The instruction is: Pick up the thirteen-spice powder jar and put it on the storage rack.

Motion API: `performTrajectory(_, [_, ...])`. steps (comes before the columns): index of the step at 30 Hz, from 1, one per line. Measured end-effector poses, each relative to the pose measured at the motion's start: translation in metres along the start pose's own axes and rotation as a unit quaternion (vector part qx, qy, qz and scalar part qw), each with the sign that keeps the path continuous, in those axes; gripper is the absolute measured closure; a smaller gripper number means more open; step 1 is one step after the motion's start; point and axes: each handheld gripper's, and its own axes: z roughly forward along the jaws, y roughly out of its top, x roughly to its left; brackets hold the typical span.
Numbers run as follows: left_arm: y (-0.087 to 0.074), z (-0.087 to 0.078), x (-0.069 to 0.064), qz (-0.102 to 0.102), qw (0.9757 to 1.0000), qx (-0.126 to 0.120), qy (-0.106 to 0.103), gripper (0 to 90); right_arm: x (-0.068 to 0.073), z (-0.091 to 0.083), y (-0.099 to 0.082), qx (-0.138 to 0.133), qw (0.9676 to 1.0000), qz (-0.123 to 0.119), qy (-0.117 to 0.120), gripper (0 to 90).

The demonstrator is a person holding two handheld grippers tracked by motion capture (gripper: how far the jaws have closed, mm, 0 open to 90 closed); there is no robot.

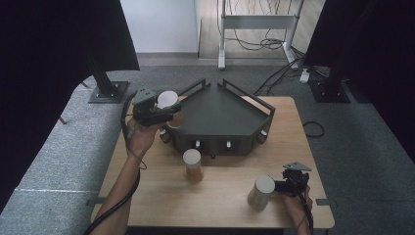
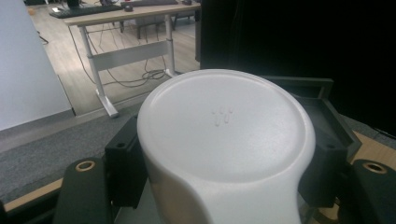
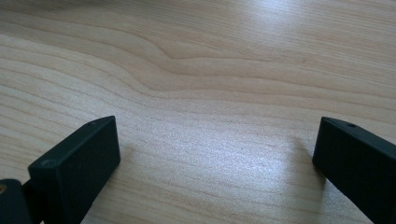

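Item one: jar with white lid (image 1: pixel 168 100), amber contents showing through a clear body. We find it held in the left gripper (image 1: pixel 164 113), lifted at the bench's (image 1: pixel 161 200) far left edge, just beside the left corner of the dark tray (image 1: pixel 222 115). In the left gripper view the lid (image 2: pixel 226 128) sits between the jaws, which press on the jar just under it from both sides.

Handling, as we judge it: rigid, smooth-walled, probably slippery; moderately heavy if full, so top-heavy when gripped high. We would take hold on the body just below the lid, where the rim gives a ledge against slipping, and keep it upright.

Item two: a second jar of the same kind (image 1: pixel 193 165), standing upright on the bench in front of the tray's near edge, well apart from either gripper.

Item three: a third container (image 1: pixel 261 192), pale lid, near the bench's near right corner, tilted, just beside the right gripper (image 1: pixel 288 186).

Right gripper: jaws stand wide apart over bare wood (image 3: pixel 210 93) in the right gripper view, nothing between them.
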Motion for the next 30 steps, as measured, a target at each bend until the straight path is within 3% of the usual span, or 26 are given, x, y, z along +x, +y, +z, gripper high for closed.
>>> performTrajectory(16, [0.008,0.031,-0.001,0.006,0.9997,0.015,0.016,30.9,0.000,0.000,0.000,0.000,1.0000,0.000,0.000,0.0])
performTrajectory(30, [0.004,0.061,-0.007,0.003,0.9995,0.028,0.018,30.9,0.000,0.000,0.000,0.000,1.0000,0.000,0.000,0.0])
